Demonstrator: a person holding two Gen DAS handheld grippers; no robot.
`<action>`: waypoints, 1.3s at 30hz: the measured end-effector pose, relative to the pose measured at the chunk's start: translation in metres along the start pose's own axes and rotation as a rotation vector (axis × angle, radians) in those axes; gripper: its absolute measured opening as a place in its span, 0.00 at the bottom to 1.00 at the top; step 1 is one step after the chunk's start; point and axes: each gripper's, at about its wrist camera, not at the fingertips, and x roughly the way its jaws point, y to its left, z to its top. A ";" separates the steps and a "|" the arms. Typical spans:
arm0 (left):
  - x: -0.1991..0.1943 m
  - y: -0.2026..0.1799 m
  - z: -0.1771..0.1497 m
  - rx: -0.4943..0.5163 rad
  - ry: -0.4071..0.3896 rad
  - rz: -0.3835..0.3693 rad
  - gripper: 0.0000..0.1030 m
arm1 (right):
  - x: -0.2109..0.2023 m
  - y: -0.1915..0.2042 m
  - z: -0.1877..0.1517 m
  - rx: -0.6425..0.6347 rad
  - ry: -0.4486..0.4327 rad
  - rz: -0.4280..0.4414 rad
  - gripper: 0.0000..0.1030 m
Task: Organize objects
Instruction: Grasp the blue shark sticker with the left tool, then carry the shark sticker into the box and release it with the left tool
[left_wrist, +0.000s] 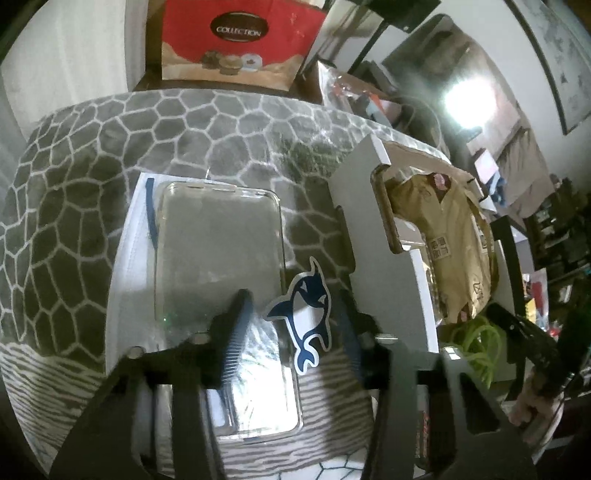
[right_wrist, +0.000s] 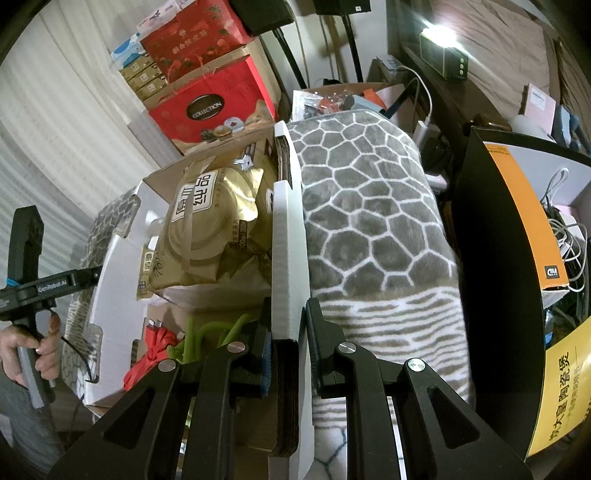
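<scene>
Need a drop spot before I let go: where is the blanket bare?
Bare: the grey blanket left of and beyond the clear phone case, and the stretch right of the white box wall. Crowded: the box holds gold bags and green cord; the whale sticker fills the gap beside it.

Left gripper (left_wrist: 291, 321): right finger blurred; whether the whale sticker (left_wrist: 304, 314) is pinched or merely behind cannot be told. Clear phone case (left_wrist: 218, 258): near end hidden by the finger (left_wrist: 236, 325). Box (right_wrist: 290, 236) bottom cut off at the frame's lower edge. Gold bag (right_wrist: 214, 229) partly hidden by the box wall.
</scene>
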 end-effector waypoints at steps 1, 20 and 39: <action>0.000 -0.001 0.000 -0.002 -0.001 0.001 0.30 | 0.000 0.000 0.000 0.000 0.000 0.000 0.15; -0.005 -0.017 -0.003 -0.004 -0.021 -0.083 0.03 | 0.000 0.000 0.000 0.000 0.001 0.001 0.15; -0.066 -0.062 -0.015 0.063 -0.132 -0.261 0.01 | 0.001 -0.002 -0.002 0.000 0.000 0.001 0.15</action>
